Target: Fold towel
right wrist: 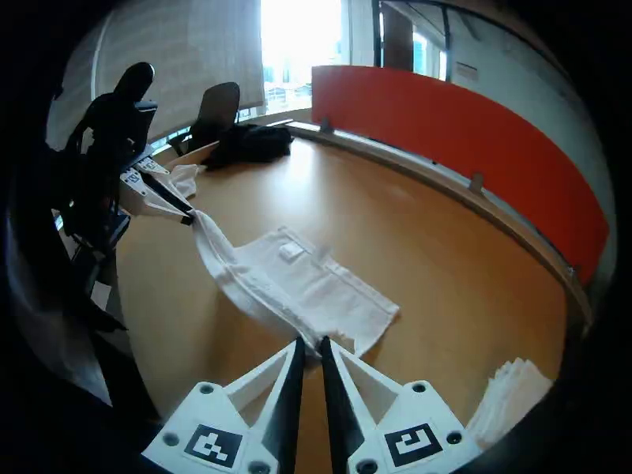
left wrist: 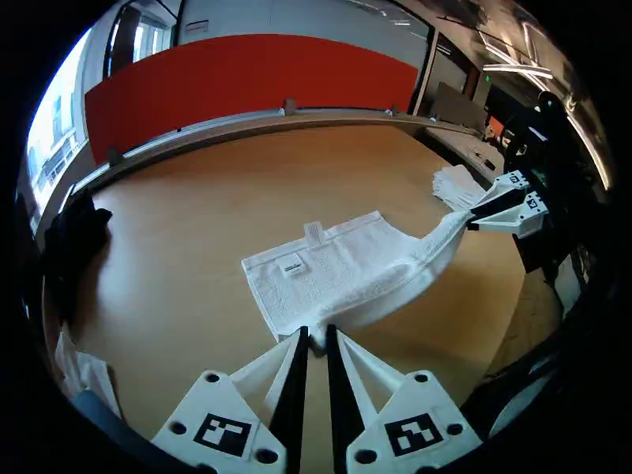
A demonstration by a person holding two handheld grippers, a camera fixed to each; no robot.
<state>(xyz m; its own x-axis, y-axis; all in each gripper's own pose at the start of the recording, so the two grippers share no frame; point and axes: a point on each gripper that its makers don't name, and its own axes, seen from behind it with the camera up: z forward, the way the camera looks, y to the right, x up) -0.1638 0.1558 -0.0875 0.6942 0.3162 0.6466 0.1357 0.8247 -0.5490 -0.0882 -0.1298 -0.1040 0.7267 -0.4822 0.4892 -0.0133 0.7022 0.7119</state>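
A white towel (left wrist: 340, 272) lies on the wooden table (left wrist: 237, 189), its near edge lifted and stretched between the two grippers. My left gripper (left wrist: 316, 336) is shut on one near corner of the towel. The right gripper (left wrist: 472, 221) shows at the right of the left gripper view, pinching the other corner. In the right gripper view the same towel (right wrist: 300, 288) runs from my right gripper (right wrist: 310, 346), shut on its corner, to the left gripper (right wrist: 188, 215) at the far left. A tag and a label sit on the towel's flat part.
A stack of folded white towels (left wrist: 458, 186) rests on the table's right side, seen also as towels (right wrist: 509, 391). A red divider (left wrist: 253, 83) lines the table's far edge. A dark bag (left wrist: 75, 237) and a chair (right wrist: 215, 107) stand at one end.
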